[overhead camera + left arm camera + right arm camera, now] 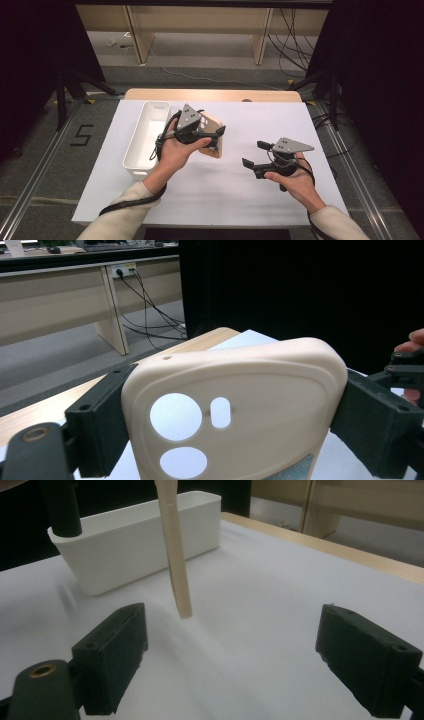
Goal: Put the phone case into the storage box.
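Observation:
A beige phone case (212, 149) with round camera cut-outs hangs above the white table sheet (235, 195), just right of a white bin. My left gripper (207, 134) is shut on it. In the left gripper view the case (240, 390) stands upright, and the left gripper (237, 427) has a black pad pressed against each of its sides. My right gripper (255, 153) is to the right, held apart from the case and pointing left toward it. In the right gripper view the right gripper (245, 665) stands open with nothing between its jaws, and the case (175, 555) shows edge-on ahead.
A long white bin (135, 145) lies on the left of the sheet, and it appears again behind the case as the bin (145, 545). The wooden table edge (210, 95) runs along the back. Dark stands and cables are on the floor beyond.

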Demonstrator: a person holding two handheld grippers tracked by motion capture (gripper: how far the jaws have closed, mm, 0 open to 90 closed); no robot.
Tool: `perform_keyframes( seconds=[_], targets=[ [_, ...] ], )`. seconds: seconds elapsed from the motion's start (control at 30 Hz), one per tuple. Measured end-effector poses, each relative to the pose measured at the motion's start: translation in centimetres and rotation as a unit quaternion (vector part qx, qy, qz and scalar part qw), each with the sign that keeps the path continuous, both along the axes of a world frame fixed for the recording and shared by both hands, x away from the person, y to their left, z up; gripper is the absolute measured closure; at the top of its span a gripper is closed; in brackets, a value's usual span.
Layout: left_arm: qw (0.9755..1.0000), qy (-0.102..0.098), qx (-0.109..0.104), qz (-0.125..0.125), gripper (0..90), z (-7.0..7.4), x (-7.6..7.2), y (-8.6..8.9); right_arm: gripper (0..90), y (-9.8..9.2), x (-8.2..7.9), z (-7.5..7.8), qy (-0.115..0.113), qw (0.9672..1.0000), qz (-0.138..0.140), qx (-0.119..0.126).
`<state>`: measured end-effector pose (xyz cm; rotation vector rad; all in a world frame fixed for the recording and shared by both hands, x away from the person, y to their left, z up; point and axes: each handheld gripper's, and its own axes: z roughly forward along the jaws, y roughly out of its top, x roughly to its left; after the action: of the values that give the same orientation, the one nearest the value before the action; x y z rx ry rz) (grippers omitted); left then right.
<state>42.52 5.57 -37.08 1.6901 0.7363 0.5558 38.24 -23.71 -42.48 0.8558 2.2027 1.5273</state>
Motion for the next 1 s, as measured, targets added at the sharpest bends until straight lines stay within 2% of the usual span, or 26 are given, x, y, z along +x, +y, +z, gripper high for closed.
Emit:
perform_keyframes(
  seconds=[0.03, 0.53, 1.0],
  targets=[
    [1.0000, 0.008, -0.001, 0.004, 11.3, 0.0, -0.2, 0.1, 14.2, -0.1, 0.0, 0.0, -0.002, 1.0000, 0.002, 0.000],
    [0.9997, -0.002, -0.004, 0.025, 11.4, 1.3, -0.2, 1.7, 14.4, -1.6, -0.3, 0.0, -0.011, 0.9999, -0.006, 0.000],
    [0.9994, 0.000, 0.002, 0.035, 11.4, 1.5, 0.2, 2.5, 14.6, -3.0, -0.6, 0.1, -0.014, 0.9998, -0.016, 0.005]
  ],
)
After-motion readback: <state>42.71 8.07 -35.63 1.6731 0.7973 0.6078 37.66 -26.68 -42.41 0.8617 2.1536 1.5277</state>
